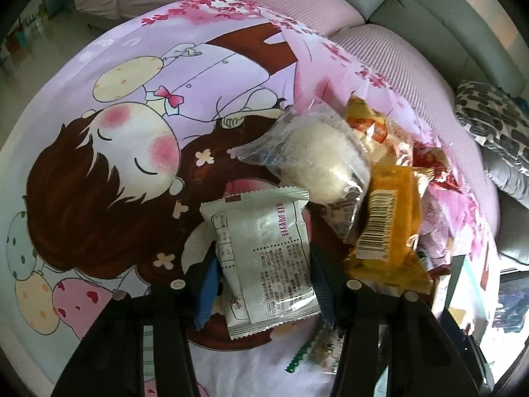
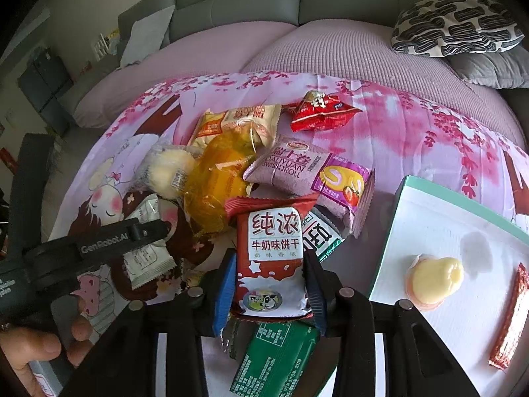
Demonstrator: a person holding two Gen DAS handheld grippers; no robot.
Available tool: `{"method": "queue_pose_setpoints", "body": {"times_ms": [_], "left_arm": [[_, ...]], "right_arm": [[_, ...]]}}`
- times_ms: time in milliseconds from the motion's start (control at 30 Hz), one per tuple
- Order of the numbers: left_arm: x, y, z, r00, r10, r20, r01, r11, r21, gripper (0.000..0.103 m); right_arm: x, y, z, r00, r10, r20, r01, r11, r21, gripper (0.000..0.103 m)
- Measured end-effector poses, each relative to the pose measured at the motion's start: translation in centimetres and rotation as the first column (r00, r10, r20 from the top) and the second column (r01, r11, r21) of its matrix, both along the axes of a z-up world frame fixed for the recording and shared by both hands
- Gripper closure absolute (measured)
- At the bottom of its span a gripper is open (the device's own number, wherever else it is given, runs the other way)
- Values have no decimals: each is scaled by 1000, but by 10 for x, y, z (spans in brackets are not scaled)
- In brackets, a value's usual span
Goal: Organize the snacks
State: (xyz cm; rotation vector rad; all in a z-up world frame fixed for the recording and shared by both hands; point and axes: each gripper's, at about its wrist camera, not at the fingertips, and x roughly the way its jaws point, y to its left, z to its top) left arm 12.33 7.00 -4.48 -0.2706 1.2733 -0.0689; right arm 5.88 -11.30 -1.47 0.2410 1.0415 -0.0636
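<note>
My left gripper (image 1: 263, 264) is shut on a white snack packet (image 1: 261, 258), printed side up, over the cartoon cloth. Past it lie a clear-wrapped pale bun (image 1: 317, 162) and an orange-wrapped cake (image 1: 386, 225). My right gripper (image 2: 269, 276) is shut on a red milk-biscuit packet (image 2: 272, 258). Behind it lie a purple Swiss roll packet (image 2: 310, 172), the orange cake (image 2: 215, 182), the bun (image 2: 168, 172) and a red candy packet (image 2: 320, 112). The left gripper (image 2: 155, 231) with its white packet (image 2: 145, 261) shows at the left of the right wrist view.
A white tray with a teal rim (image 2: 413, 218) lies at the right, holding a yellow jelly cup (image 2: 436, 278) and a red stick snack (image 2: 512, 314). A green packet (image 2: 277, 357) lies under my right gripper. A patterned pillow (image 2: 456, 23) sits on the sofa behind.
</note>
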Motion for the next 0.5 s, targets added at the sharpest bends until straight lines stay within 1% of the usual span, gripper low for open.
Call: {"method": "queue_pose_setpoints", "body": {"times_ms": [200,500], "left_arm": [[2,9,13,999,27,28,-26,999,-33,50],[-6,29,47,989,87,121,-80,995,-62,50]], "right_arm": [[-2,0,7,1000,-1,18,1,1000,11,61],[-14,-2,33,997,-23,73,20,999,32,61]]}}
